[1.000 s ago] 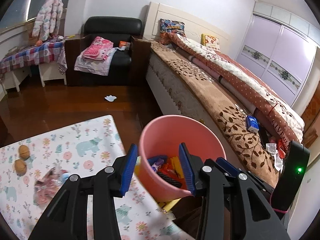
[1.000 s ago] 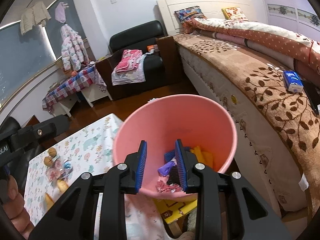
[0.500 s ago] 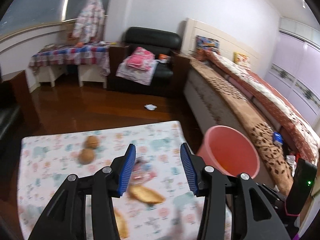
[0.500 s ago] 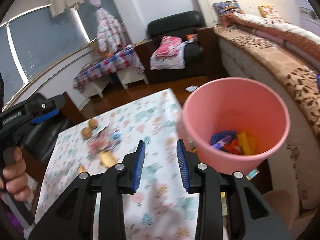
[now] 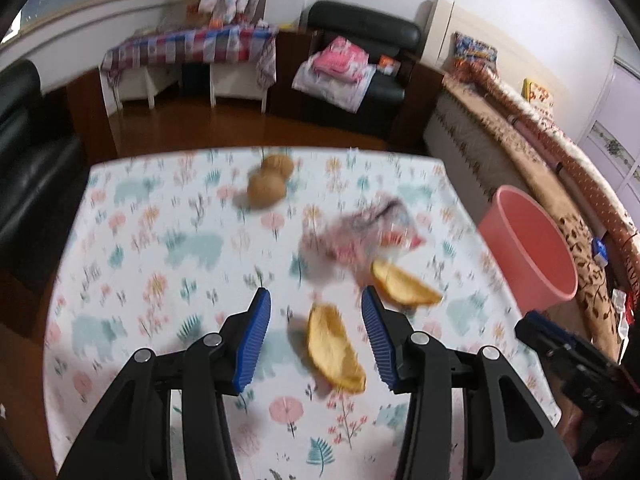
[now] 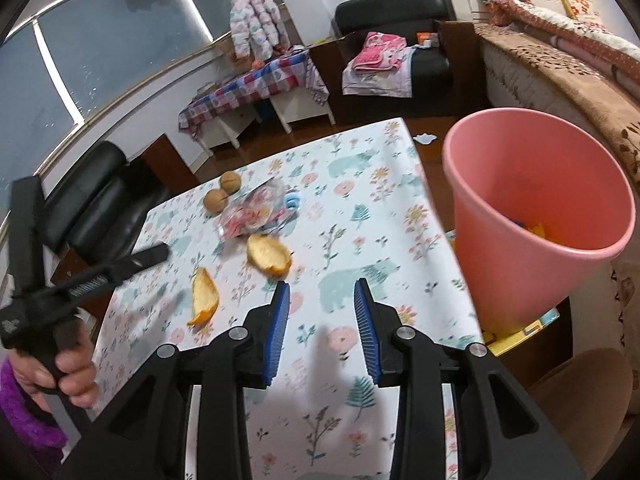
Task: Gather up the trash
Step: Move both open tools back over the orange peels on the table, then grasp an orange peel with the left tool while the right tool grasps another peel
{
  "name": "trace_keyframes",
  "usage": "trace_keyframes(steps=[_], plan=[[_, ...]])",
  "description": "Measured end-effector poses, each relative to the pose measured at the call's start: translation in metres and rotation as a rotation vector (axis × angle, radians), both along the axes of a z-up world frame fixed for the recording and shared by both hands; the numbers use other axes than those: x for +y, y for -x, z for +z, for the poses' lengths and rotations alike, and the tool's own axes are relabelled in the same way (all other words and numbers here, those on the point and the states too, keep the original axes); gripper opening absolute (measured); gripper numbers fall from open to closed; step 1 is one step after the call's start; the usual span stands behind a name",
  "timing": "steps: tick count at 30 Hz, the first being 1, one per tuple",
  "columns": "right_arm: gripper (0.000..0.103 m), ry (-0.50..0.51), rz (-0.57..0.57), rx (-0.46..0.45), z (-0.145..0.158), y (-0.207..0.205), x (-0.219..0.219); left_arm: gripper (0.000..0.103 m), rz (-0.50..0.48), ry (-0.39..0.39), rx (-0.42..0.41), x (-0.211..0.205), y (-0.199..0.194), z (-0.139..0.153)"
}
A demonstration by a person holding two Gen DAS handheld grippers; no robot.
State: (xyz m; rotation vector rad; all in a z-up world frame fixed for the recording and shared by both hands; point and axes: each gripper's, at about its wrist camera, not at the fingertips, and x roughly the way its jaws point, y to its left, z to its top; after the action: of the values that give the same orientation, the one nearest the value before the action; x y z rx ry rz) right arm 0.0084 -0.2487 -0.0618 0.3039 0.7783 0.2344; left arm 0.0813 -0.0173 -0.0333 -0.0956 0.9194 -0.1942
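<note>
My left gripper (image 5: 316, 334) is open and empty, low over the table, with an orange peel (image 5: 334, 350) lying between its fingers. A second peel (image 5: 404, 286) and a crumpled plastic wrapper (image 5: 360, 232) lie just beyond. My right gripper (image 6: 322, 322) is open and empty over the table's right part. In the right wrist view I see both peels (image 6: 267, 253) (image 6: 204, 294), the wrapper (image 6: 252, 212) and the left gripper's body (image 6: 92, 276). The pink bin (image 6: 532, 216) stands off the table's right edge with coloured trash inside; it also shows in the left wrist view (image 5: 528, 248).
Two walnuts (image 5: 268, 188) lie at the far side of the floral tablecloth (image 5: 160, 248). A bed (image 5: 552, 152) runs along the right. A black armchair with clothes (image 5: 348, 68) stands at the back. A paper scrap (image 6: 426, 138) lies on the wooden floor.
Both grippers swung left from above the pink bin to over the table. The left one dropped low around an orange peel. Both stayed open and empty.
</note>
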Motion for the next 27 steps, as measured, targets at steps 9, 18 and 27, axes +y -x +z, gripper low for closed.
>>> trace_keyframes(steps=[9, 18, 27], plan=[[0.034, 0.0, 0.076, -0.048, 0.008, 0.005, 0.015, 0.047, -0.023, -0.029, 0.079, -0.016, -0.005, -0.036], [0.034, -0.011, 0.105, -0.012, 0.002, -0.003, 0.017, 0.043, -0.026, -0.062, 0.076, -0.027, -0.01, -0.052], [0.034, -0.001, 0.155, 0.027, -0.006, -0.026, 0.03, 0.004, -0.021, -0.02, 0.056, -0.014, -0.006, -0.047]])
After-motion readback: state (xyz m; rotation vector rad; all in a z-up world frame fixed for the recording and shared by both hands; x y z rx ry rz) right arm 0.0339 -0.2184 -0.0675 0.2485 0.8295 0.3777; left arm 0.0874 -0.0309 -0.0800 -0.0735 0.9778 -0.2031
